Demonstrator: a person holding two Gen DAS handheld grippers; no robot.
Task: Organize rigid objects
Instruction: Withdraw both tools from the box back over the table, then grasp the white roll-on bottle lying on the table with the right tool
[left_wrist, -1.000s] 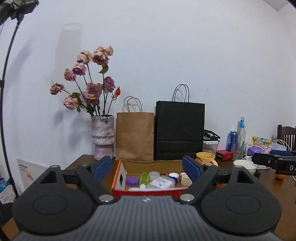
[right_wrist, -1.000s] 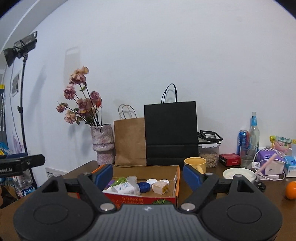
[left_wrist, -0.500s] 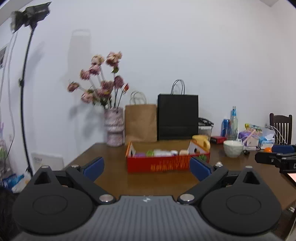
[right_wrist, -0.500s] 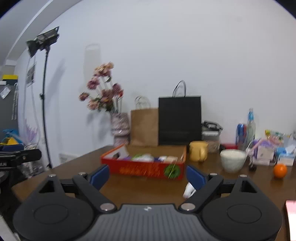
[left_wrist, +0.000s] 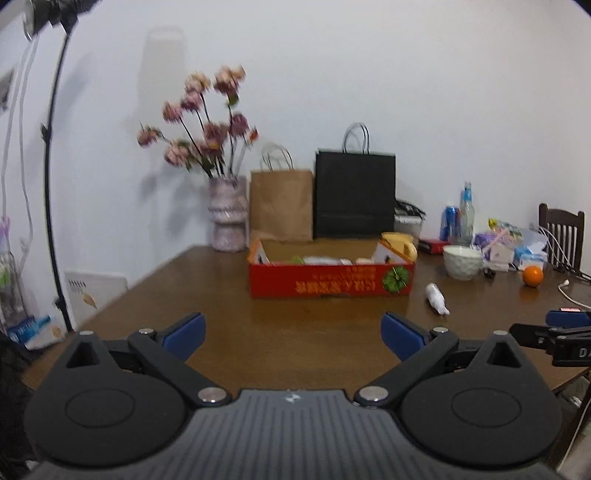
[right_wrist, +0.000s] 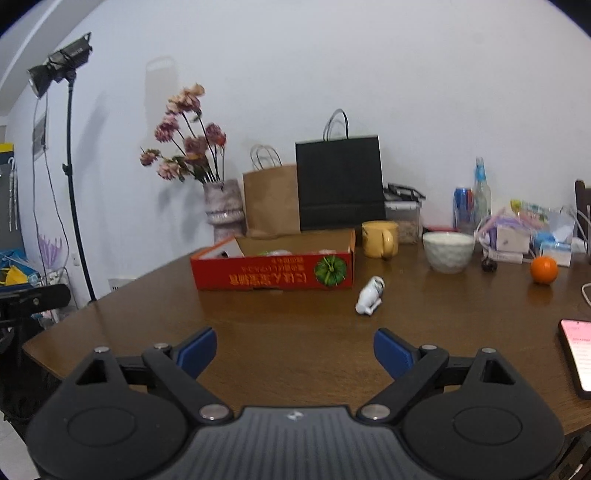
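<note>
A red cardboard box (left_wrist: 328, 284) (right_wrist: 273, 277) with several small containers inside stands in the middle of the brown table (left_wrist: 229, 295). A small white bottle (left_wrist: 436, 295) (right_wrist: 371, 295) lies on its side just right of the box. My left gripper (left_wrist: 292, 332) hovers over the table's near part, well short of the box, open with nothing between its blue pads. My right gripper (right_wrist: 294, 349) is also open and empty, and the bottle lies ahead of it, slightly right. Part of the right gripper (left_wrist: 554, 332) shows at the left wrist view's right edge.
Behind the box stand a vase of flowers (left_wrist: 227, 214), a brown paper bag (left_wrist: 280, 203), a black bag (left_wrist: 354, 195) and a yellow mug (right_wrist: 380, 238). To the right are a white bowl (right_wrist: 448, 251), an orange (right_wrist: 543, 269), bottles and clutter, and a phone (right_wrist: 578, 354). A light stand (right_wrist: 74, 177) is on the left.
Both grippers have drawn back from right over the box towards the table's near edge and sunk lower. The box now looks farther off, and the white bottle has come into view.
</note>
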